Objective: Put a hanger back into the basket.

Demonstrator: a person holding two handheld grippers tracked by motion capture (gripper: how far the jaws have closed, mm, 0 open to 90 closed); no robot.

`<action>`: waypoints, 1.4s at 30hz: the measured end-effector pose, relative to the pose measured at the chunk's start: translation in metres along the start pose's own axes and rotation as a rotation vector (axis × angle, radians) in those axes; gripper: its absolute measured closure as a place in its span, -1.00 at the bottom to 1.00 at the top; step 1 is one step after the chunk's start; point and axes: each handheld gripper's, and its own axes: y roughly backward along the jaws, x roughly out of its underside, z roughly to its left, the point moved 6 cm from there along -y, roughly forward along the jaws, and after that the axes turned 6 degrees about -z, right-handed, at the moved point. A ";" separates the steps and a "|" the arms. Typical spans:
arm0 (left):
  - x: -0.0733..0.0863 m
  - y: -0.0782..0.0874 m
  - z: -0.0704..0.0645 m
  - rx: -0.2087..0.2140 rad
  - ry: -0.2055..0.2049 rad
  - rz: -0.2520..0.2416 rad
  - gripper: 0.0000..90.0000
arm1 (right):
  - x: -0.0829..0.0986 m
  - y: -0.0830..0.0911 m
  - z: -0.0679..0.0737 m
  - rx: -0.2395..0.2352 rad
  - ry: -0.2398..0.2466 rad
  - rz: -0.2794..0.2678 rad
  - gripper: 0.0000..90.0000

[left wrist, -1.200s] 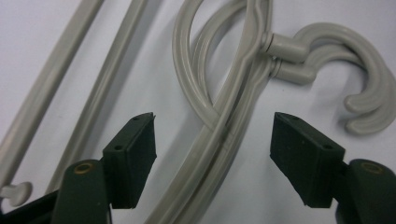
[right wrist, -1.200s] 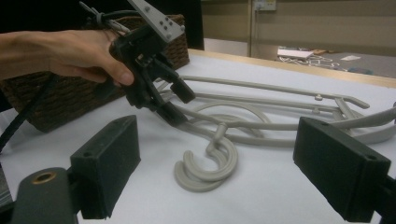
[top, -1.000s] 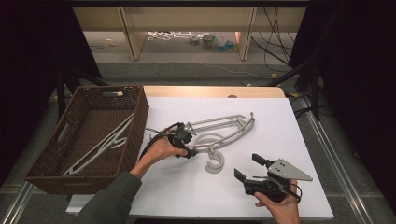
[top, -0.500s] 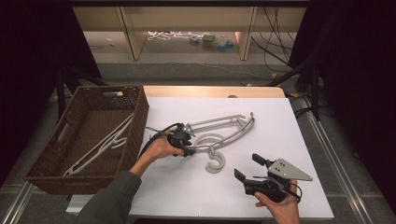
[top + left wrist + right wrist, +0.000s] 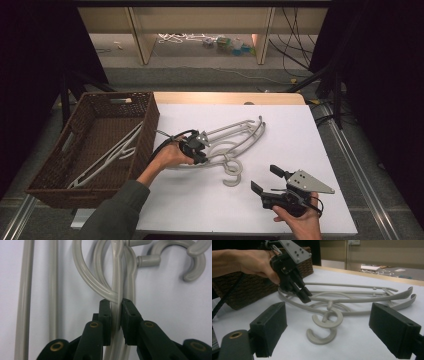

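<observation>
**Three cameras, one shared patch of counter**

The high view looks forward and down from the person's side over the whole counter (image 5: 310, 150); the left gripper view sits very near, facing straight down onto the grey plastic hangers (image 5: 117, 277); the right gripper view looks low across the surface; all three share those hangers, and the right one also catches the left hand-held gripper (image 5: 304, 296).

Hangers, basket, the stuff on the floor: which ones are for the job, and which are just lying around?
For the job:
hangers on the table, pinched by the left gripper
basket, hangers already inside

Just lying around:
cables
small clutter on the floor
right gripper, open, holding nothing
</observation>
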 end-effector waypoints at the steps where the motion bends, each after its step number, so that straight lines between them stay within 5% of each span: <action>1: -0.001 0.000 0.000 -0.022 -0.023 0.004 0.78 | 0.000 0.000 0.000 0.000 0.000 0.000 -0.65; 8: -0.010 0.004 -0.002 -0.042 -0.022 -0.031 0.79 | 0.000 0.003 -0.002 0.009 0.007 0.027 -0.65; 13: -0.017 0.016 0.005 -0.094 0.060 -0.100 0.80 | 0.000 0.003 -0.002 0.013 0.007 0.023 -0.65; 23: -0.021 0.051 0.010 -0.082 0.119 -0.183 0.81 | 0.000 0.001 -0.001 0.012 0.008 0.010 -0.65; 28: -0.030 0.071 0.002 -0.050 0.256 -0.290 0.81 | 0.001 0.004 -0.002 0.018 0.010 0.032 -0.65; 29: -0.031 0.075 0.001 -0.045 0.277 -0.310 0.81 | 0.000 0.001 -0.001 0.004 -0.004 0.002 -0.65; 32: -0.035 0.093 -0.001 -0.039 0.300 -0.341 0.81 | 0.000 0.001 -0.001 0.004 -0.002 -0.002 -0.65; 42: -0.044 0.141 -0.016 -0.025 0.257 -0.383 0.81 | 0.001 0.003 -0.002 0.022 0.008 0.025 -0.65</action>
